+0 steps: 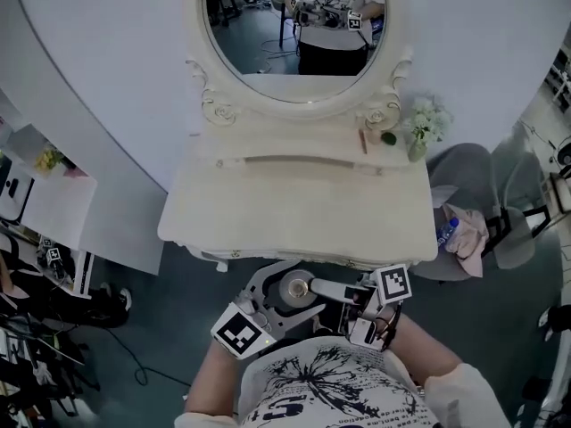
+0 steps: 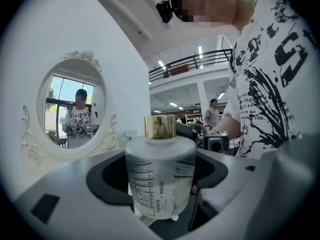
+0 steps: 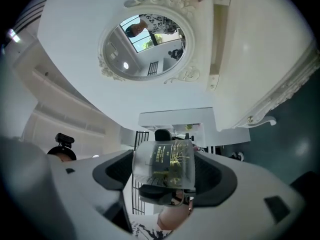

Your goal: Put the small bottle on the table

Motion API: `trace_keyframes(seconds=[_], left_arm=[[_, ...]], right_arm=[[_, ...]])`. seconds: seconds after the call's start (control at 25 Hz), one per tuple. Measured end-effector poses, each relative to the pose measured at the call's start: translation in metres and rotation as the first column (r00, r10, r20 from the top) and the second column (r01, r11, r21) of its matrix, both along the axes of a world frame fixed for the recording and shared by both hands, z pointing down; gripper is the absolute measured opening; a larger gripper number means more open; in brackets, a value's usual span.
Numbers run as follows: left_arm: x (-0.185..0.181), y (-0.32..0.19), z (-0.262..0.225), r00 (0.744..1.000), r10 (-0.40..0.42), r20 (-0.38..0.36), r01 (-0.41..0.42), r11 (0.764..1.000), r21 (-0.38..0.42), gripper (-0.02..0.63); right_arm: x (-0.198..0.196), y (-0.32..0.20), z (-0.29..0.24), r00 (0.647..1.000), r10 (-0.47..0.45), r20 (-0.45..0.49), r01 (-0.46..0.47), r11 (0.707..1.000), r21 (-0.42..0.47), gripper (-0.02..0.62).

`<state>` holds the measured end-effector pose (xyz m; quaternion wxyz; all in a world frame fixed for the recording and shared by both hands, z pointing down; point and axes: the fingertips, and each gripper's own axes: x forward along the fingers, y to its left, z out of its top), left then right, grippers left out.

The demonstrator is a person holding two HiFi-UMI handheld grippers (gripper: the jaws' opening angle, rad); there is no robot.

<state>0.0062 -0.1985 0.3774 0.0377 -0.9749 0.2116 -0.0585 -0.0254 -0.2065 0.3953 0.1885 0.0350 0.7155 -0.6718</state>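
Observation:
A frosted white bottle (image 2: 160,176) with a gold cap stands upright between the jaws of my left gripper (image 2: 160,204), which is shut on it. In the head view its round top (image 1: 295,287) shows in the left gripper (image 1: 287,294), close to my body and below the table's front edge. My right gripper (image 3: 165,184) is shut on a small clear bottle (image 3: 165,166) with gold print and a dark cap. The right gripper (image 1: 350,300) sits just right of the left one. The white dressing table (image 1: 294,212) lies ahead of both.
An oval mirror (image 1: 294,25) rises behind the table. On its back shelf are a thin stick (image 1: 363,139), a dark round item (image 1: 388,137) and a vase of white flowers (image 1: 424,123). A grey chair (image 1: 486,194) with cloth on it stands at the right.

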Motion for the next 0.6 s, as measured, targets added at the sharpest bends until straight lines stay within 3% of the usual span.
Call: trace_keyframes(seconds=[0.2,0.6], left_arm=[[0.007,-0.043,0.009,1.000,0.007,0.002,-0.007,1.000,-0.024,0.351],[-0.006,-0.142,0.026,0.992,0.124,-0.005,-0.124,0.991,-0.054,0.351]], right_arm=[[0.008,-0.043,0.010,1.000,0.012,-0.002,-0.012,0.999,-0.033,0.367],[-0.005,-0.144,0.026,0.994,0.110,-0.019,-0.111,0.992,-0.064,0.367]])
